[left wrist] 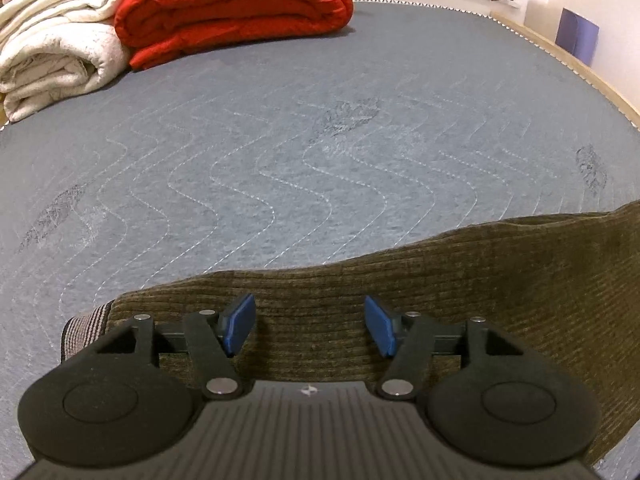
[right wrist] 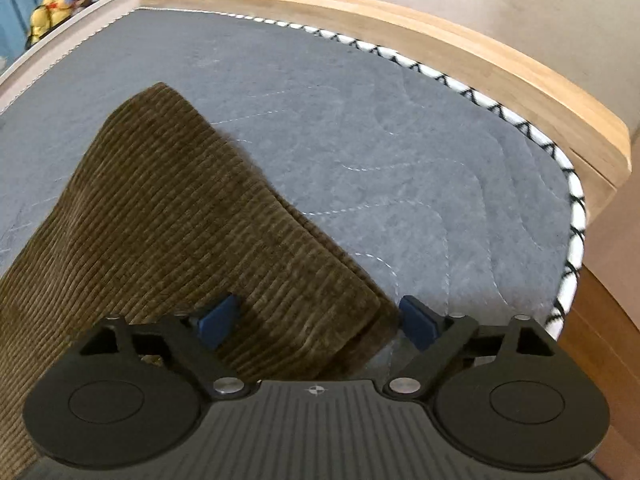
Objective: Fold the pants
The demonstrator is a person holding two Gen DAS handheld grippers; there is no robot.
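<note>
Brown corduroy pants (left wrist: 460,280) lie folded flat on the grey quilted mattress (left wrist: 280,152). In the left wrist view my left gripper (left wrist: 310,326) is open, its blue pads spread just above the pants near the striped waistband lining (left wrist: 86,328). In the right wrist view the pants (right wrist: 168,232) run away toward the upper left. My right gripper (right wrist: 318,320) is open, with its jaws astride the near right corner of the fabric and nothing clamped between them.
A folded red quilt (left wrist: 236,8) and cream blankets (left wrist: 56,48) are stacked at the far left of the mattress. A wooden bed frame (right wrist: 500,76) borders the mattress edge on the right. Plush toys (right wrist: 60,0) sit on a shelf behind.
</note>
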